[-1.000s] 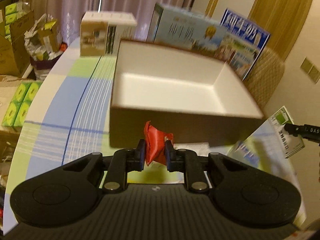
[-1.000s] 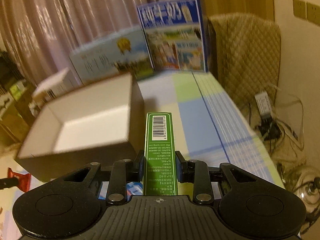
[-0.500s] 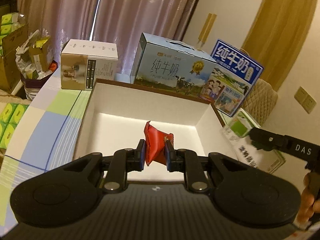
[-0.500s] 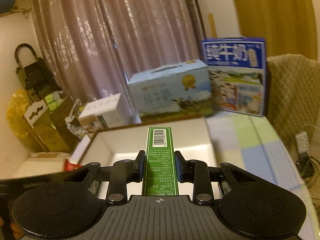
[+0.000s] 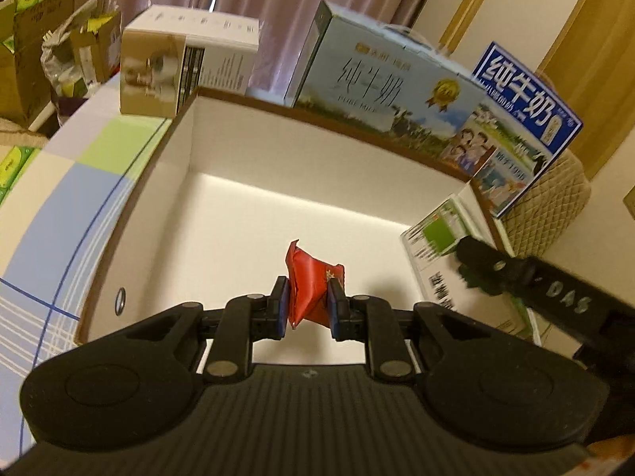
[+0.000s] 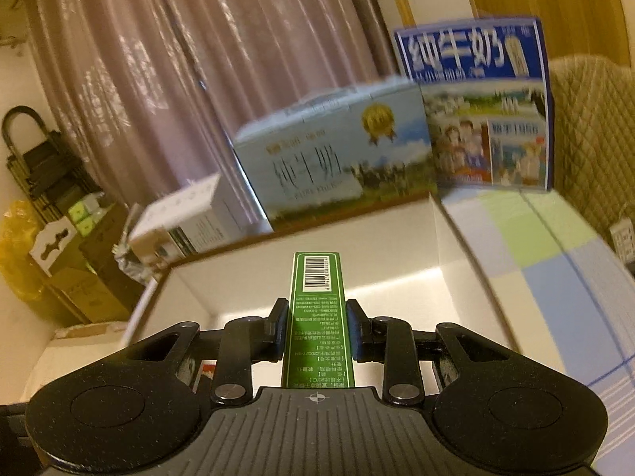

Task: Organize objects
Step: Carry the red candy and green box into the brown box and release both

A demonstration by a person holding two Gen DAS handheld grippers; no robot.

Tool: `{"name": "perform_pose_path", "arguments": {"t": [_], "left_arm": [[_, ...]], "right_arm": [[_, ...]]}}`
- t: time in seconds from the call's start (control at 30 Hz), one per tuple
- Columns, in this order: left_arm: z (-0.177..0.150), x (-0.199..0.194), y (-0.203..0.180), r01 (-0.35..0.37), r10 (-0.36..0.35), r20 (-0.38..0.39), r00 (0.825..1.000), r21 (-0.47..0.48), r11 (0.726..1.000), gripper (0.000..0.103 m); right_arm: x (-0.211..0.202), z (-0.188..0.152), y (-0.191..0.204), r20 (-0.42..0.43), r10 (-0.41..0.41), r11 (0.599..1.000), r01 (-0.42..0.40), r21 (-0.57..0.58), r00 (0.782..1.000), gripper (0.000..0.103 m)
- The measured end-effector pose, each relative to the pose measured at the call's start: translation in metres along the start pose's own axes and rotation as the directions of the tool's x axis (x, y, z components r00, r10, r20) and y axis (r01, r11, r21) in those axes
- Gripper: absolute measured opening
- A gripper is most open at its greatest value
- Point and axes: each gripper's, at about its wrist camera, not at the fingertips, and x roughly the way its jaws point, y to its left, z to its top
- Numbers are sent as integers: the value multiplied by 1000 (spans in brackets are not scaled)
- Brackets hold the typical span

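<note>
Left wrist view shows my left gripper pinching a crumpled red packet between its pads, and it now hangs over the white floor of the open box. A second ago I was still outside, facing the brown front wall; half a second ago I had just crossed the rim. So the carry is done on this side, and what remains, I judge, is lowering and letting go.

From the right wrist view my right gripper is clamped on the narrow green carton, barcode end forward, and it too has come from beside the box to above its inside. In the left view that carton sits by the right wall, well apart from the packet, so the two should not collide.

Nothing lies in the box yet. Behind it stand two milk cartons and a small brown box on the checked tablecloth.
</note>
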Motion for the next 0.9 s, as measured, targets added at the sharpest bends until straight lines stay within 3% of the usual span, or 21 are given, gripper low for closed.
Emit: {"name": "perform_pose_path", "arguments": {"t": [0.17, 0.33, 0.73, 0.9], "left_arm": [[-4, 10, 2, -7, 7, -26, 1000, 0, 1000, 16], [-6, 14, 3, 4, -4, -39, 999, -4, 1000, 16], [-5, 14, 0, 15, -15, -36, 999, 5, 1000, 17], [-5, 13, 0, 17, -17, -22, 1000, -1, 1000, 34]], "right_arm": [[21, -15, -2, -43, -18, 1000, 17, -7, 999, 27], [32, -23, -4, -32, 0, 1000, 0, 4, 999, 27], [24, -16, -9, -83, -1, 1000, 1, 9, 997, 34], [22, -17, -9, -114, -33, 999, 31, -20, 993, 36]]}}
